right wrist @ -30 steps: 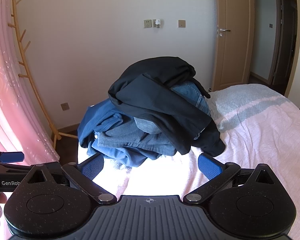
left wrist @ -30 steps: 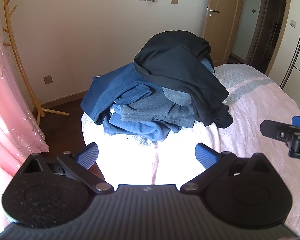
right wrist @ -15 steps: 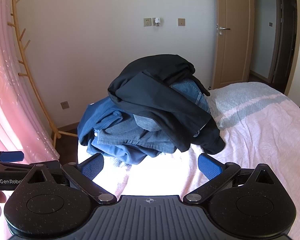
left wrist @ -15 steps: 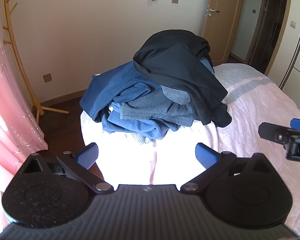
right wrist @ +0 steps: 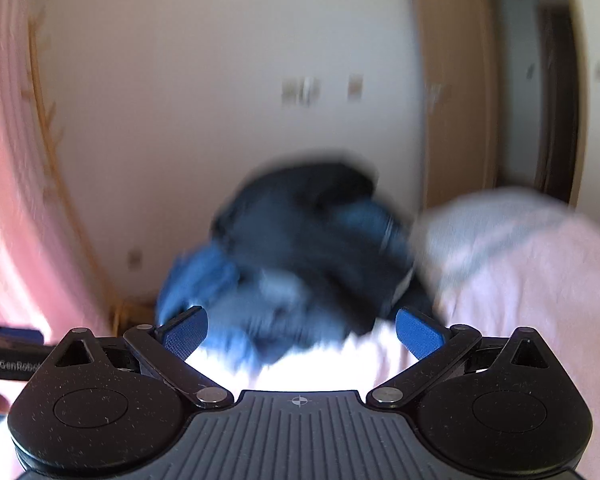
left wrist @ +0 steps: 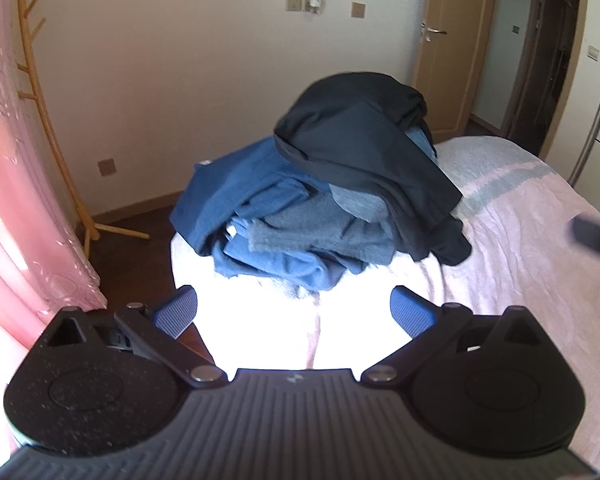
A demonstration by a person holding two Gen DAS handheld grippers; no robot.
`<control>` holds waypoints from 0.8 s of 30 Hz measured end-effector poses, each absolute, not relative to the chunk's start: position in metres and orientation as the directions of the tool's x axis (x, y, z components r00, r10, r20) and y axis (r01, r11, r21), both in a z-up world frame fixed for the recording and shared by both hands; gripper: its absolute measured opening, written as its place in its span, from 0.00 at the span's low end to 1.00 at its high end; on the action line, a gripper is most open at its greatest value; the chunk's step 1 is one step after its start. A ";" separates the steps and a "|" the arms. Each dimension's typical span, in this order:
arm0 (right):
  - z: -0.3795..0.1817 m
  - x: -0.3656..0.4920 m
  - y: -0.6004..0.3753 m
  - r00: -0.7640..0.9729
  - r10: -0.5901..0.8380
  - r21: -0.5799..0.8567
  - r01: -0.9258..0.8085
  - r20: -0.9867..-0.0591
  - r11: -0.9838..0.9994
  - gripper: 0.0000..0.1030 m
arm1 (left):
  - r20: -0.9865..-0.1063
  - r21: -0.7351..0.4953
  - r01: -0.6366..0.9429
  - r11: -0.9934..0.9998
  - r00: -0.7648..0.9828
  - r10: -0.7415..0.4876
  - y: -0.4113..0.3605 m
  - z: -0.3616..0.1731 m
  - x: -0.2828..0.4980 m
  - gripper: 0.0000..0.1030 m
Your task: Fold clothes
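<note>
A bed [left wrist: 520,216] with a pale pink and light blue cover fills the right and lower middle of both views; its near part is washed out white by sunlight. A pink curtain [left wrist: 16,208] runs down the left edge, with a wooden coat stand [left wrist: 60,152] beside it against a cream wall, and a tan door [left wrist: 444,40] at upper right.

A heap of clothes [left wrist: 320,208] sits on the bed's far left corner, at frame centre. A dark navy garment [left wrist: 364,152] drapes over the top and down the right side; blue denim pieces [left wrist: 292,236] are crumpled below, spilling left. The heap's long axis runs left to right across the frame.

The left claw [left wrist: 294,308], at bottom centre, is spread wide with nothing between its blue pads; the heap lies just beyond it, apart. The right claw [right wrist: 302,330] is likewise spread and empty. Its view is heavily motion-blurred, so clothing detail is lost there. In the left view it appears only as a blurred, cut-off shape at the right edge.
</note>
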State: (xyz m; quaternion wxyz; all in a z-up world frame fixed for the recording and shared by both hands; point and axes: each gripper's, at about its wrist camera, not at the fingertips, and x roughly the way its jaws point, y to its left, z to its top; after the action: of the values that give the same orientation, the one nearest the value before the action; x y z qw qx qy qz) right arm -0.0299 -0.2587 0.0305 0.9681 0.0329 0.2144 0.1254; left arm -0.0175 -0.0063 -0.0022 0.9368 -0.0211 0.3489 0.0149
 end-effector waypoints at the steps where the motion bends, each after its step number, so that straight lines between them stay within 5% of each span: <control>1: 0.032 -0.035 -0.262 0.898 0.266 0.091 -0.250 -0.349 0.964 1.00 | -0.645 -0.017 -0.031 0.999 0.764 0.012 -0.006 0.000 -0.013 0.98; 12: 0.026 0.047 -0.269 0.876 0.284 0.047 -0.289 -0.391 0.956 1.00 | -0.546 0.090 0.241 0.966 0.824 -0.155 0.002 0.002 0.156 0.98; 24: 0.007 0.317 -0.255 0.813 0.299 0.198 -0.229 -0.500 0.953 0.99 | -0.613 0.164 0.488 0.857 0.731 -0.300 0.002 -0.043 0.414 0.95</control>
State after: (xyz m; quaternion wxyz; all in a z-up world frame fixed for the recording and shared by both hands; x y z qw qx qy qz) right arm 0.3174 -0.2551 0.0066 0.9499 0.0644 0.2724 0.1390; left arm 0.4145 0.0022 -0.0426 0.9168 0.1588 0.2968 -0.2149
